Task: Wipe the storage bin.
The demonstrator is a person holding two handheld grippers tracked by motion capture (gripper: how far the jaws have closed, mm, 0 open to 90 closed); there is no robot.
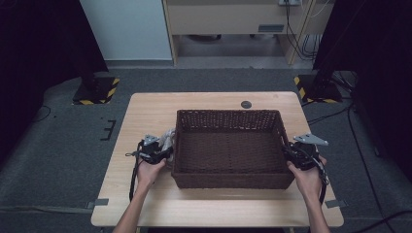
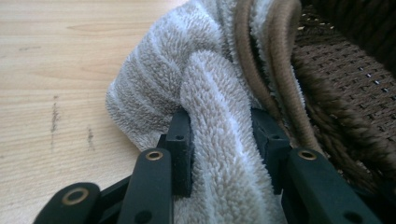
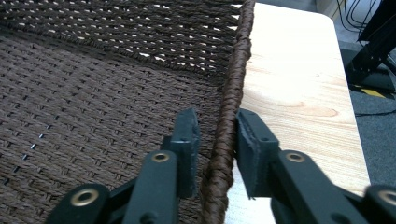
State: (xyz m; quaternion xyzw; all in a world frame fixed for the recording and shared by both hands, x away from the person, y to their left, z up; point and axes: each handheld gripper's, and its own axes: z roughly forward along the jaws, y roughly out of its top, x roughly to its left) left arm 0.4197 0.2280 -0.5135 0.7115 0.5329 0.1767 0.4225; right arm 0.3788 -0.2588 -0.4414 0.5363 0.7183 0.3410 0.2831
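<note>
Left hand: (image 1: 147,171) comes in from the near edge of the counter (image 1: 145,109) and holds the left tool (image 1: 163,151) at the basket's left wall.
Left tool: clamped on a fold of the towel (image 2: 187,88); in the left gripper view the plush cloth is pinched between the two black jaws.
Right hand: (image 1: 307,178) holds the right tool (image 3: 215,140) at the basket's right side.
Right tool: its jaws straddle the basket's right rim, one inside the wall, one outside over the wood; the braided edge sits between them, and whether they press it I cannot tell.
Towel: beige, fluffy, with a brown corded edge, bunched on the counter just beside the basket's left wall and touching the weave.
Basket: (image 1: 228,118) dark brown, woven, rectangular, standing at the middle of the counter between the two tools.
Far edge: a small dark round disc (image 1: 246,104) lies on the wood beyond the basket.
</note>
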